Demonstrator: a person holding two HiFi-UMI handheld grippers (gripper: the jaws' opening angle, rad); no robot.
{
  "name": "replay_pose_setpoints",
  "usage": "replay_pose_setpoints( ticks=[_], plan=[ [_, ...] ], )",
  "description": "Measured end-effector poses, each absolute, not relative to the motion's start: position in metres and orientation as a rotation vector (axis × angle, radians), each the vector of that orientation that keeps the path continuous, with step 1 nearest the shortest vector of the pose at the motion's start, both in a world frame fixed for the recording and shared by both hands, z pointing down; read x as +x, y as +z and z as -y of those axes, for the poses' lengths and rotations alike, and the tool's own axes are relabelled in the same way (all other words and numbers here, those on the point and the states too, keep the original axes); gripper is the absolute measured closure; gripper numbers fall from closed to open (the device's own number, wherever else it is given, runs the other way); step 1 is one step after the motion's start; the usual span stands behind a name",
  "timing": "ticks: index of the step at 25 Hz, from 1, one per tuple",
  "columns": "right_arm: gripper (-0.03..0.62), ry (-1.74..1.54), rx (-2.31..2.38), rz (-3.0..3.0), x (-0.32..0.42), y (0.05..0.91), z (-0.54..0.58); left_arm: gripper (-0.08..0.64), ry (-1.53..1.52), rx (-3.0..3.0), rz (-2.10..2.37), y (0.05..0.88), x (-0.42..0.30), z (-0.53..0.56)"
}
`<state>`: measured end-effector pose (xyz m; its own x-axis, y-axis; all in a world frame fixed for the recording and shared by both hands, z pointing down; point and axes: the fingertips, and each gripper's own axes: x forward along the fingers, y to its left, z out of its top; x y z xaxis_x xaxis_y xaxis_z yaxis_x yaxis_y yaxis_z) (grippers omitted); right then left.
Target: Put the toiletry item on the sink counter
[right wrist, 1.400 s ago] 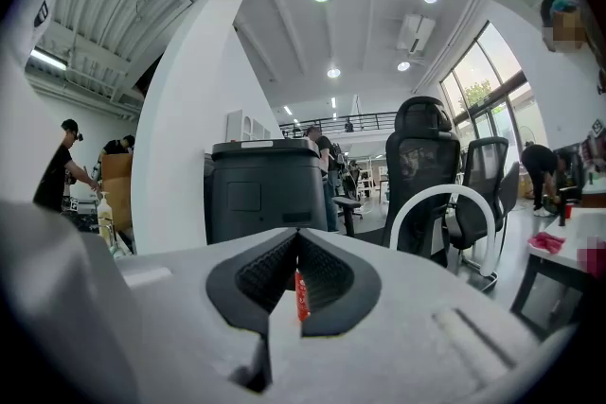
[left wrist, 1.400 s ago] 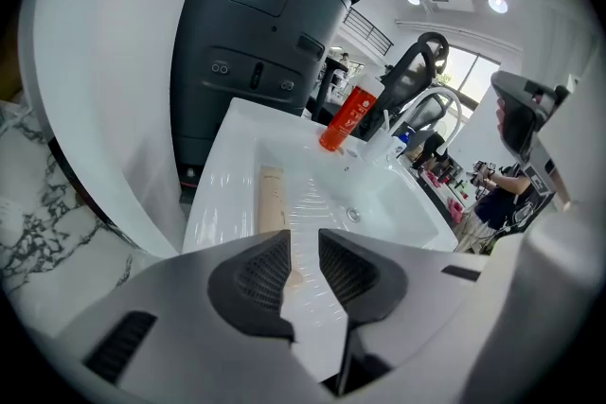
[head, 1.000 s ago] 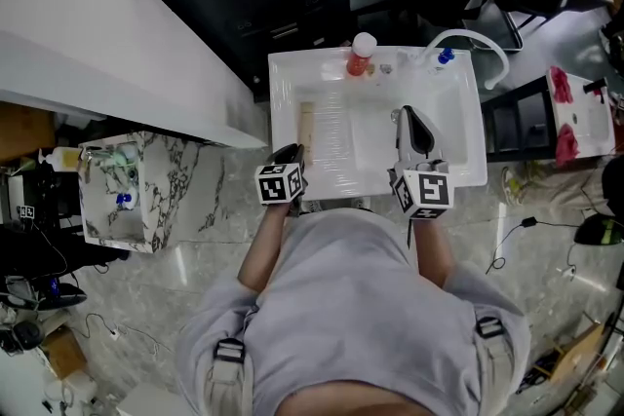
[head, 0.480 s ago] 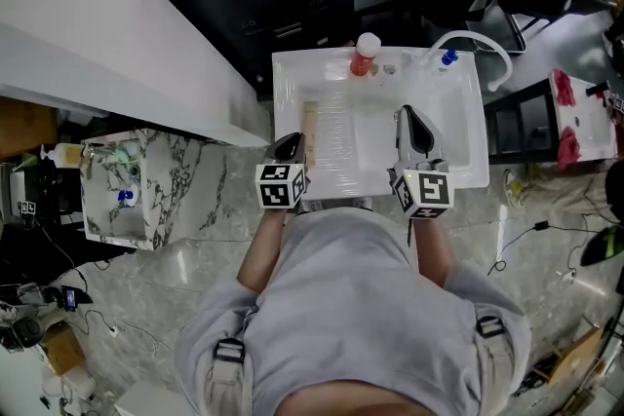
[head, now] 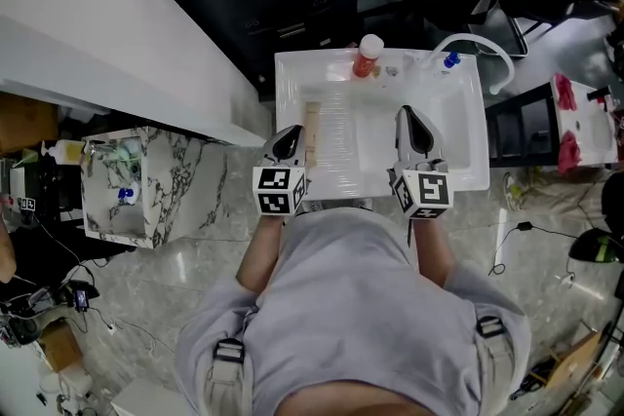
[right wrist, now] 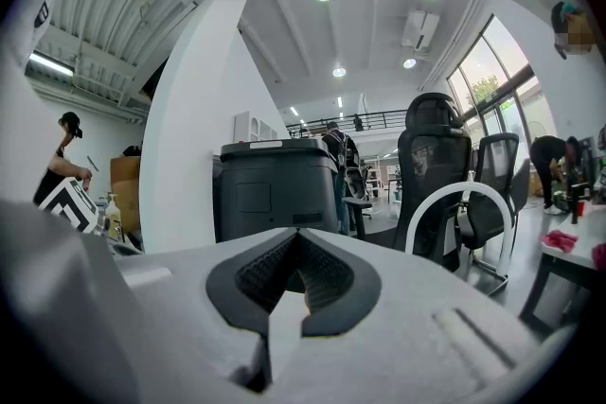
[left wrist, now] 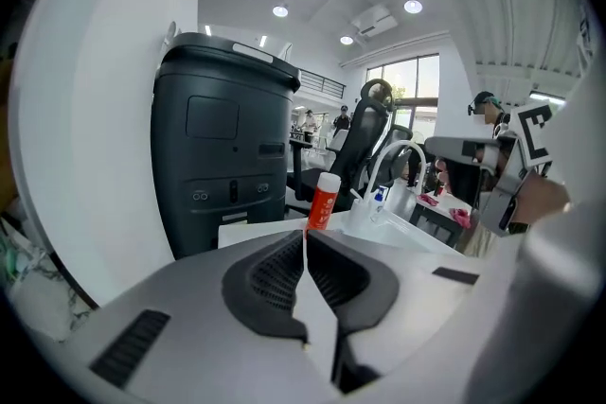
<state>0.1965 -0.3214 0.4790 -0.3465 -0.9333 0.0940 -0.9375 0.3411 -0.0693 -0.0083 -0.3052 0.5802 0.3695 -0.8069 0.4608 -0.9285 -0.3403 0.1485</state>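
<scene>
The orange bottle with a white cap [head: 367, 55], which appeared to be the toiletry item, stood upright on the back rim of the white sink surface [head: 292, 73], left of the curved faucet [head: 478, 44] and well apart from both tools. The left hand-held gripper [head: 289, 139] hung over the front left corner of the basin with its jaws pressed together on nothing, the bottle showing far beyond their tips in the left gripper view. The right hand-held gripper [head: 408, 115] sat over the front of the basin, likewise closed and empty. Judged from this, the placement looked done, so the careful course was to keep both tools near the front edge and away from the bottle, which being tall and narrow would probably tip at a light knock. If an item from the marbled bin [head: 185, 180] on the left was meant instead, the left jaws would first need to part
</scene>
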Motion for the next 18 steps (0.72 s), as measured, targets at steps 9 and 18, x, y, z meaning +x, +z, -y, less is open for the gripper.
replay_pose_setpoints(
  ticks=[9,18],
  plan=[
    [0.588,0.165,1.764,2.549,0.193,0.476,0.323,0.551,0.359,2.335,1.583,0.537,-0.010,0.310],
    [0.588,0.157,1.765,2.545,0.196,0.475,0.320,0.554,0.289,2.376,1.621,0.505,-0.013,0.309]
  ],
)
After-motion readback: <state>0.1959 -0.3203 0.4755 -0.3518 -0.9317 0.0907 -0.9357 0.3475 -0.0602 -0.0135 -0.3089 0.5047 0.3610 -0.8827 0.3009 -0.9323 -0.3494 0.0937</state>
